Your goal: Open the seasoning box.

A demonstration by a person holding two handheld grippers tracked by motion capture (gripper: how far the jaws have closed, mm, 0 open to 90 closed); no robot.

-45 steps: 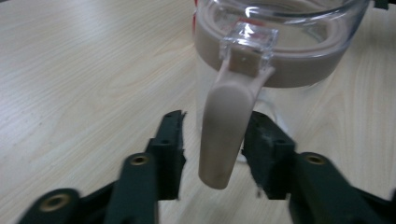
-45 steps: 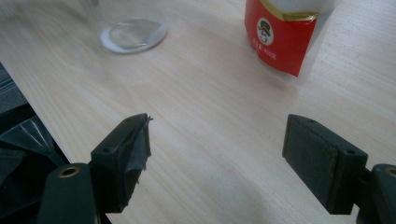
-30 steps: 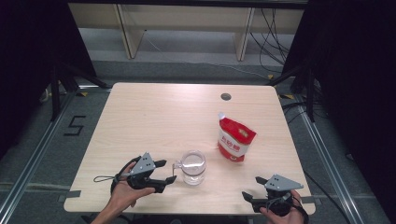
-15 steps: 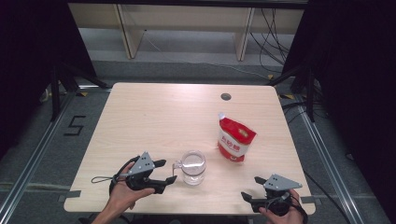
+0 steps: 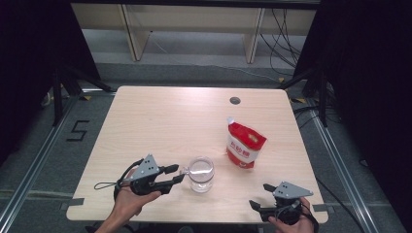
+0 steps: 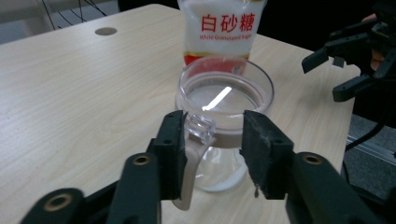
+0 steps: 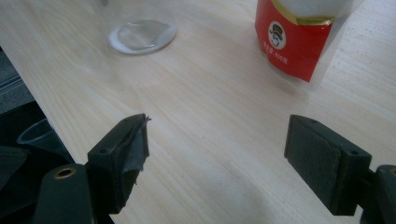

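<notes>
Here the light wooden tabletop [image 5: 160,121] carries three things, taken largest first. A red-and-white pouch of white granulated sugar [image 5: 244,144] stands toward the right edge. A clear glass mug [image 5: 200,173] sits near the front edge, about midway along it, with its handle [image 6: 195,140] turned toward the left gripper [image 5: 176,174].

That gripper reaches in from the front-left, and its jaws have just been closing from the wider spread seen a second ago. The handle now sits between them: it lies against one pad, while a gap remains on the other side, so the pinch is not yet firm.

The right gripper [image 5: 254,205] rests near the front-right corner, its jaws spread wide with nothing between them.

The step in hand looks like taking the mug by its handle. Next the jaws need to finish closing squarely before any lift.
</notes>
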